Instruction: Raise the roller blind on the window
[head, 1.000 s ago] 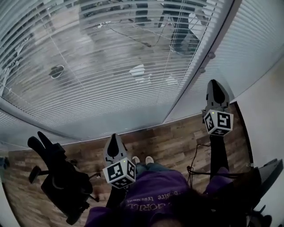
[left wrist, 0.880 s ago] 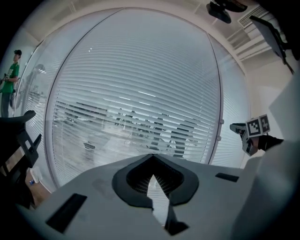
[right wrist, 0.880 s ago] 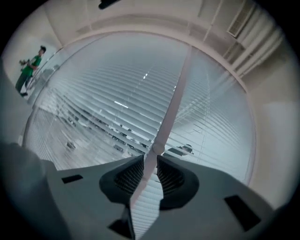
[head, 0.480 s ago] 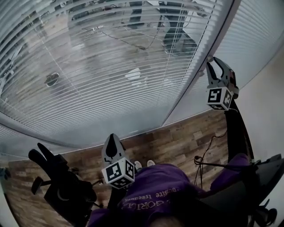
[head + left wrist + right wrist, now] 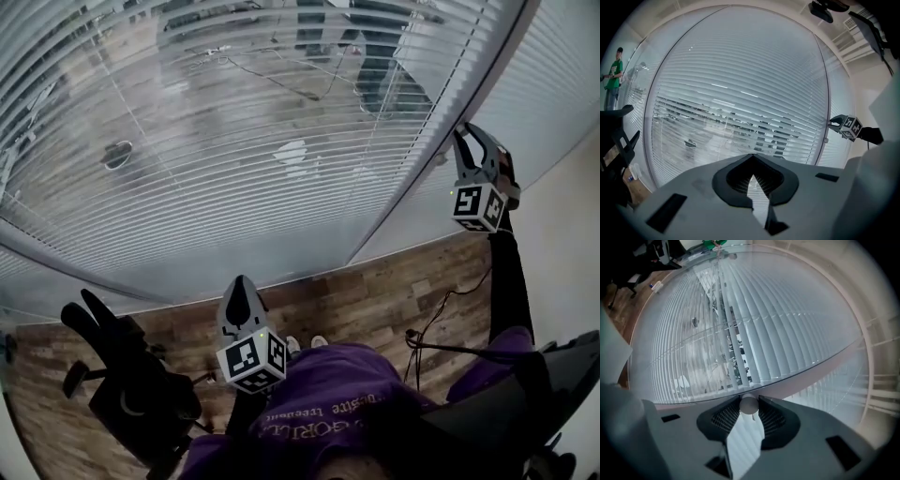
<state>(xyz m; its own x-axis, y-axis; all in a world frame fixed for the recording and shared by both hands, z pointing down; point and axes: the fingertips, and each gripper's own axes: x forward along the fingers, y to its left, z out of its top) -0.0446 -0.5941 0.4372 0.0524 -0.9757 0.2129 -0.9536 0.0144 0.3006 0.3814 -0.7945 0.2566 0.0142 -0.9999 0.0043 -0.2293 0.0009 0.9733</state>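
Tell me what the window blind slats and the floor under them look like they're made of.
Blind slats: thin pale strips with a soft sheen, likely painted aluminium or plastic; which, the look leaves open. Floor: brown planks with visible grain and seams, matte; wood or wood-look laminate.

Right tongs (image 5: 478,148) raised, rolled, jaws just opened, white knob (image 5: 749,405) seemingly between them.
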